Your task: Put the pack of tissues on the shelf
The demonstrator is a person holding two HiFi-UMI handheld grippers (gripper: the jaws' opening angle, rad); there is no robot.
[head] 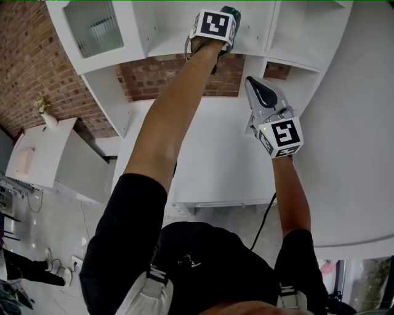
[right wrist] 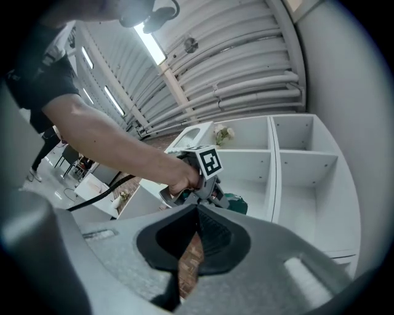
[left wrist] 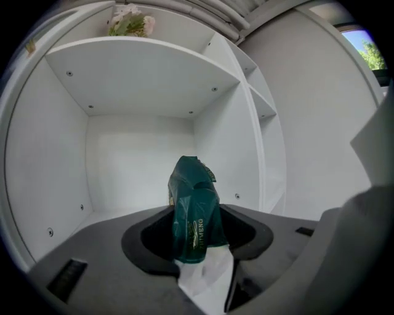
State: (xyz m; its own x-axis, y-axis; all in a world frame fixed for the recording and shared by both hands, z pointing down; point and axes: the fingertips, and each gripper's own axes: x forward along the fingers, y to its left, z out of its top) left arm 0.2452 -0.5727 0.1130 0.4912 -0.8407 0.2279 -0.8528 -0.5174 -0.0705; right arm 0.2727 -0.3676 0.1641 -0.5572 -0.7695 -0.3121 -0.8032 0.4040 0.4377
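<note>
A dark green pack of tissues [left wrist: 196, 215] stands upright between the jaws of my left gripper [left wrist: 197, 246], which is shut on its lower part. The pack is held up inside a white shelf compartment [left wrist: 123, 206], and I cannot tell whether it touches the floor of that compartment. In the head view the left gripper [head: 215, 27] reaches up to the shelf unit [head: 166, 31], with the pack's green end [head: 233, 11] showing past it. My right gripper [head: 251, 83] hangs lower and to the right, shut with nothing in it. In the right gripper view its jaws [right wrist: 197, 212] meet, and beyond them are the left gripper [right wrist: 206, 184] and the pack [right wrist: 235, 202].
A bunch of pale flowers [left wrist: 130, 23] lies on the shelf board above the compartment. More white compartments [right wrist: 308, 178] run to the right. A brick wall [head: 178, 77] shows behind the unit, a white counter [head: 215, 154] is below, and a vase [head: 44, 111] stands on a side cabinet at left.
</note>
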